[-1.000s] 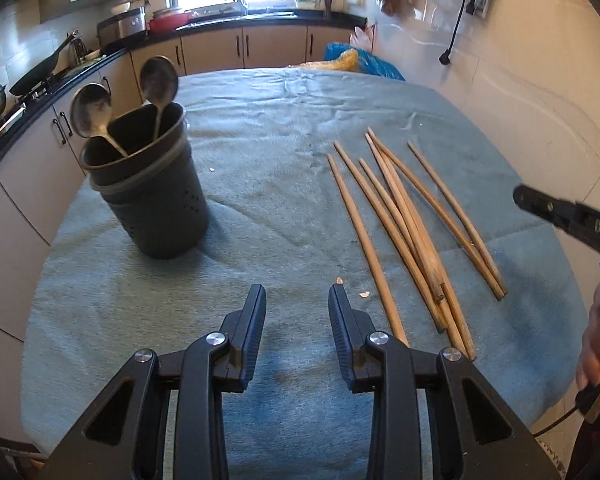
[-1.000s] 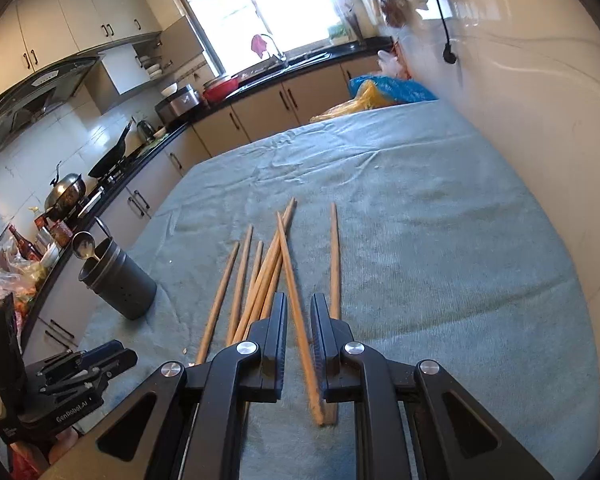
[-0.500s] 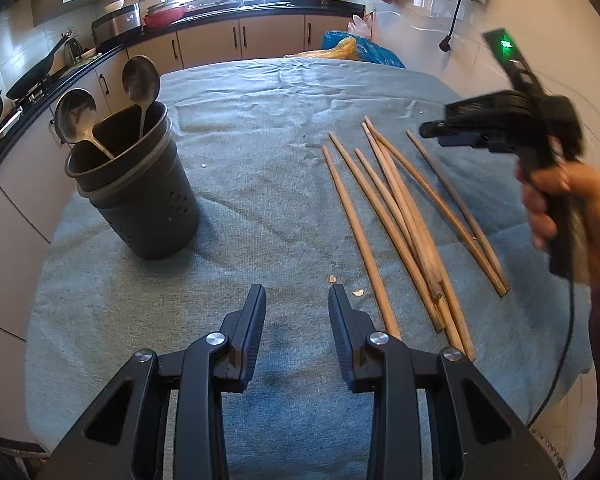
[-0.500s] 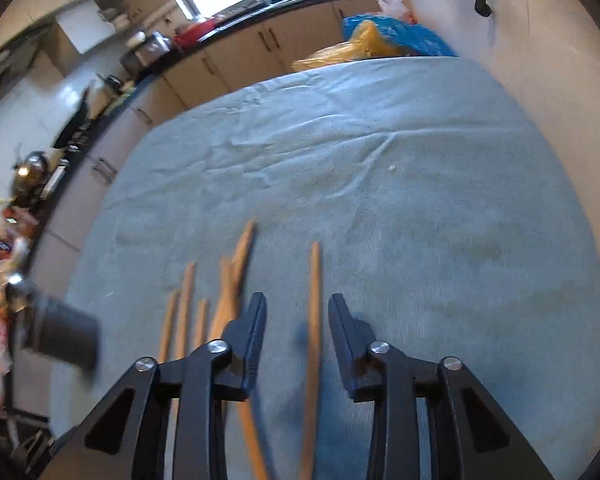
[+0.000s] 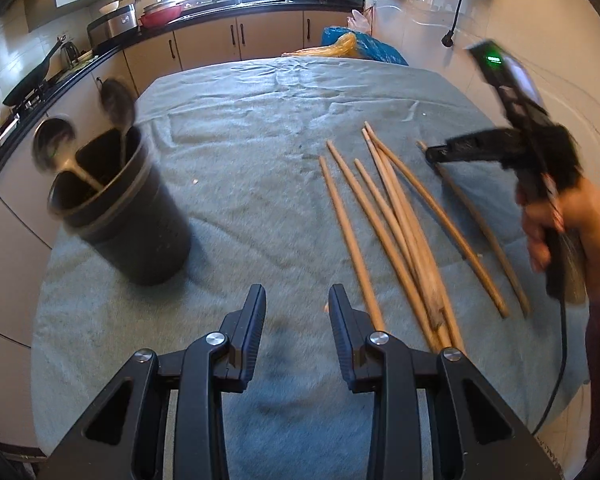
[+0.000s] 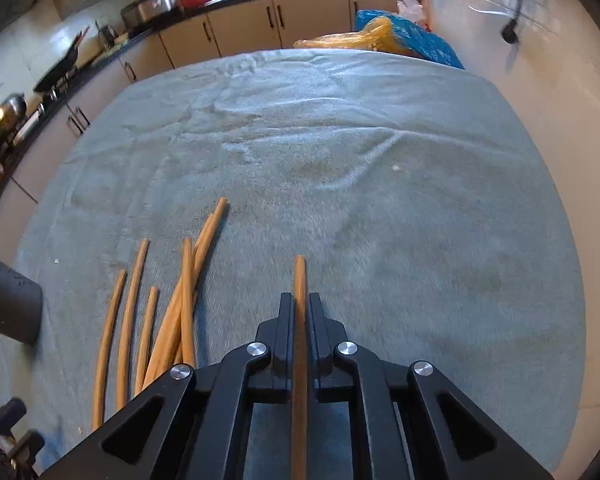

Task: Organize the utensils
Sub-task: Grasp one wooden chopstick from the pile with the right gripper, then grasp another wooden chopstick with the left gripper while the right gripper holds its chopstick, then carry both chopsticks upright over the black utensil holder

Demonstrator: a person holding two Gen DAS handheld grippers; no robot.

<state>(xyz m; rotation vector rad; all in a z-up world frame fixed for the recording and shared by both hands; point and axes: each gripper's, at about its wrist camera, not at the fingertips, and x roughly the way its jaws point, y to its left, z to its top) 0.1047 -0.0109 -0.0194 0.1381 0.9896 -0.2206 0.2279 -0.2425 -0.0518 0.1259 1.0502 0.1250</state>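
Observation:
Several wooden chopsticks (image 5: 396, 224) lie fanned on the right of the teal cloth. A dark utensil holder (image 5: 140, 232) stands at the left with two metal spoons (image 5: 54, 142) in it. My left gripper (image 5: 296, 300) hangs open over bare cloth near the front, nothing between its fingers. My right gripper (image 6: 300, 298) is closing its jaws on the lone rightmost chopstick (image 6: 299, 276), which runs between the pads, its tip poking out ahead. From the left wrist view, that gripper (image 5: 432, 155) sits on the far end of the same chopstick (image 5: 480, 228), held by a person's hand (image 5: 560, 224).
The cloth-covered table (image 5: 260, 120) ends near a tiled wall on the right. Blue and yellow bags (image 5: 352, 46) lie beyond its far edge. Kitchen cabinets and a counter with pans run behind and along the left. The holder (image 6: 8, 304) shows at the right wrist view's left edge.
The right gripper swung in over the chopsticks, dropped onto the rightmost one and closed from a wide gap to a tight grip. The left gripper kept the same opening.

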